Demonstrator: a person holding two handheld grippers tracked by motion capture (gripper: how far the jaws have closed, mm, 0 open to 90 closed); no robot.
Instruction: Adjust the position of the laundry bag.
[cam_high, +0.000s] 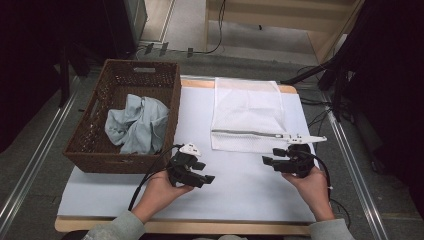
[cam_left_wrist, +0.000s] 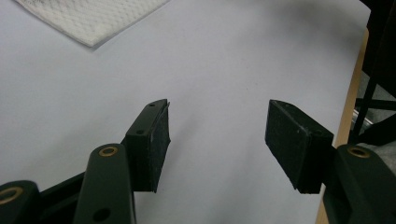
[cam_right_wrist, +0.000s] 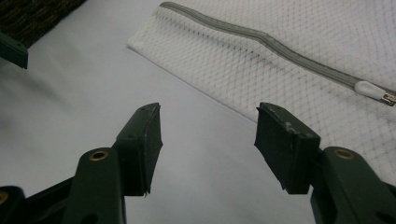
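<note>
The mesh bag (cam_high: 247, 114) lies just ahead of my right tongs (cam_high: 270, 159); both they and my left tongs (cam_high: 204, 172) gape apart, empty.

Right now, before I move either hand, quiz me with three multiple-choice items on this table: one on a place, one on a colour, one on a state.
1. Where does the crumpled cloth lie?
A. in the wicker basket
B. on the mesh bag
C. on the floor

2. What colour is the mesh bag?
A. black
B. white
C. red

3. How do the jaws of the left gripper and the right gripper stand?
A. both shut on cloth
B. one open, one shut
C. both open, nothing between them

Answers: 1 A, the high view shows the light blue cloth bunched inside the basket. 2 B, its netting is white with a grey zipper. 3 C, each gripper view shows bare table between the pads.
</note>
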